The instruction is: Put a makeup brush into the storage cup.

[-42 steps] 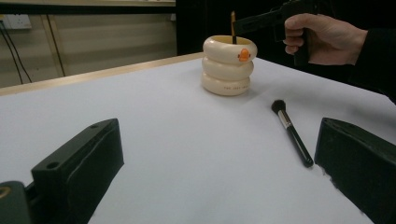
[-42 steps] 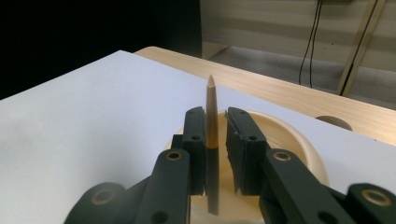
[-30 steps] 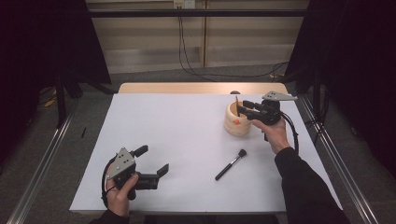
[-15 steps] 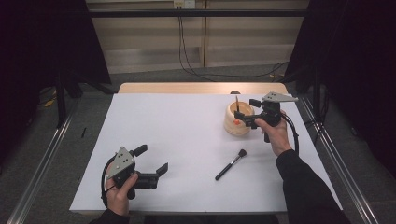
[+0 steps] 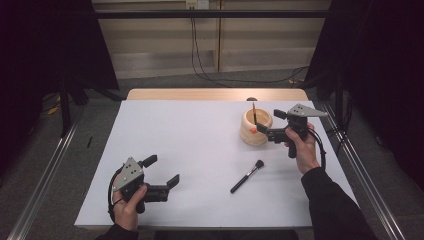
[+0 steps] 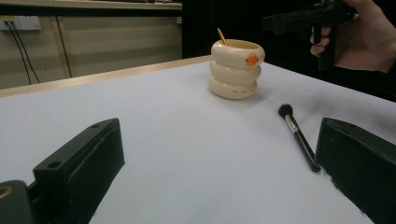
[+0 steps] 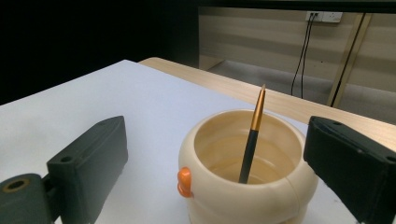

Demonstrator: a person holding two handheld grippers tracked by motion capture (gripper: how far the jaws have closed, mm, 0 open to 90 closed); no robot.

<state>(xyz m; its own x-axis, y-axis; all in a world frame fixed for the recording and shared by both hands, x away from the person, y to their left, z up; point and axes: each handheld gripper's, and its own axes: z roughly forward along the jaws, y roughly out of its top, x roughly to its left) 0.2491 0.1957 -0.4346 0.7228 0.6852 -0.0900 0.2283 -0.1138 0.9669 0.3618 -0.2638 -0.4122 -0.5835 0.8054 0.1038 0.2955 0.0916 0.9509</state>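
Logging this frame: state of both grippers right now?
Left gripper: open, holding nothing, low over the table.
Right gripper: open, holding nothing, at the cream pot that holds a brush.

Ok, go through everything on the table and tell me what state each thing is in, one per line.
Cream holder: upright, one brush inside.
Brush in holder: standing, leaning on the rim.
Makeup brush: lying flat on the table.
Left hand-held gripper: open, holding nothing.
Right hand-held gripper: open, at the holder.

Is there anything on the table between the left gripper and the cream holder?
Yes. In the left gripper view, a makeup brush lies on the white table between the open left gripper and the cream holder, off to the right.
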